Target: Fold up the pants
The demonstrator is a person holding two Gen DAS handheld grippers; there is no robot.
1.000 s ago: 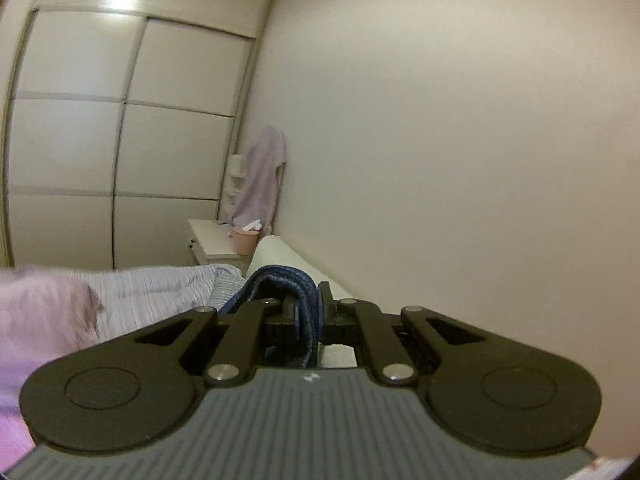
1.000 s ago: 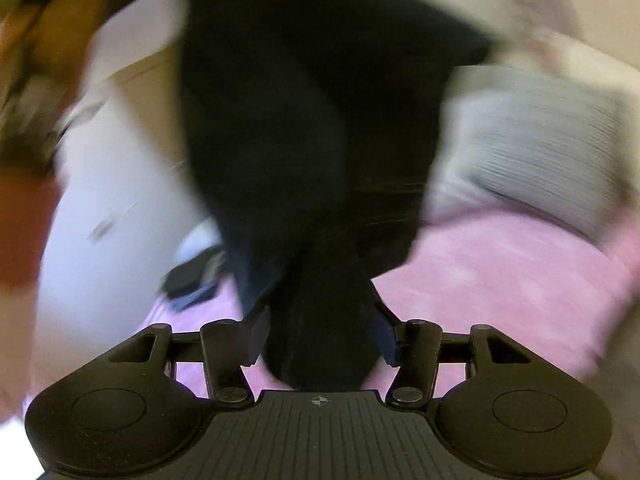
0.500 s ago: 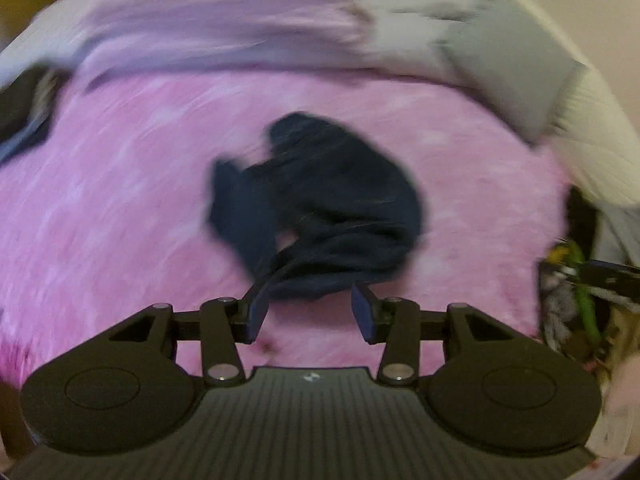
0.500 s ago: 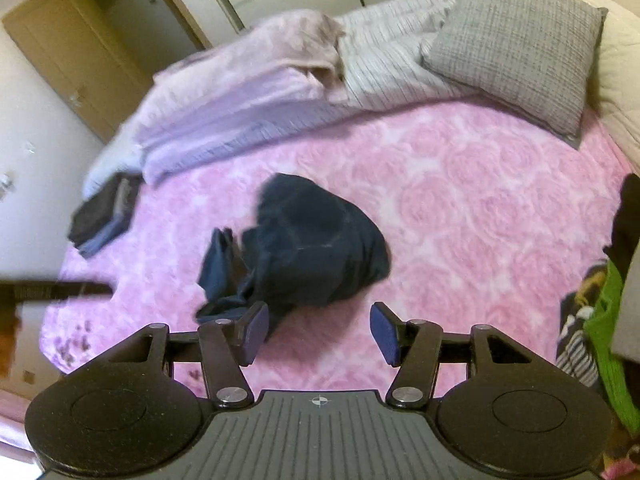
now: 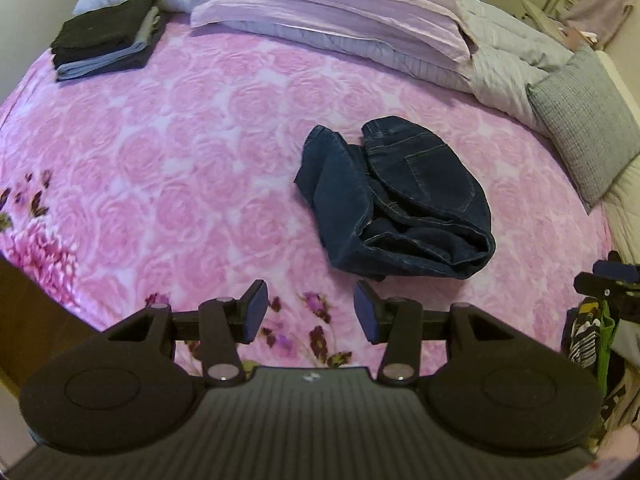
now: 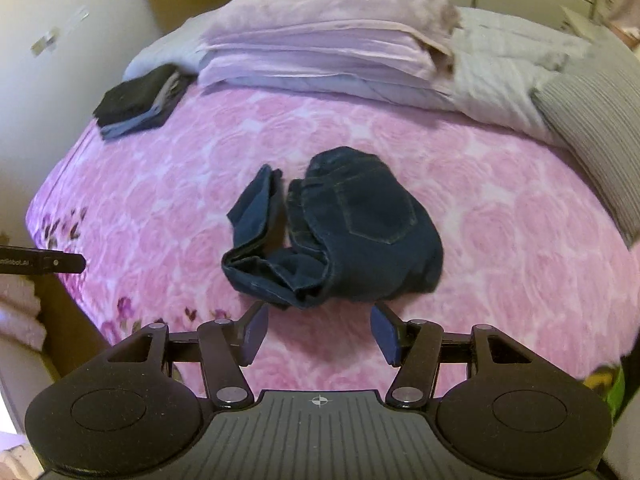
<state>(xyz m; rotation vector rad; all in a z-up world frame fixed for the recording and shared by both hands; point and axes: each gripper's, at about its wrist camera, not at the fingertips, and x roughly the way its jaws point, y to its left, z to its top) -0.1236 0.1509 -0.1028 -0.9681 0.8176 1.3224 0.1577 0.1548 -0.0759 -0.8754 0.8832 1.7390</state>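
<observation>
A pair of dark blue jeans (image 5: 400, 200) lies crumpled in a heap on the pink rose-patterned bedspread (image 5: 180, 168), back pocket facing up. My left gripper (image 5: 310, 312) hovers open just short of the heap's near edge, nothing between its fingers. In the right wrist view the jeans (image 6: 344, 232) sit straight ahead. My right gripper (image 6: 320, 332) is open and empty, its fingertips close to the heap's near edge. Part of the right gripper (image 5: 608, 280) shows at the right edge of the left wrist view, and part of the left gripper (image 6: 44, 264) at the left edge of the right wrist view.
A stack of folded dark clothes (image 5: 104, 36) rests at the bed's far left corner. Folded lilac bedding (image 5: 332, 12) and a grey pillow (image 5: 580, 120) line the far and right sides. Colourful clothes (image 5: 592, 340) are piled off the bed's right edge.
A second ago the jeans hung in the air, pinched in the left gripper and between the right jaws. Now they lie on the bed, and both grippers are open, tipped down toward them.
</observation>
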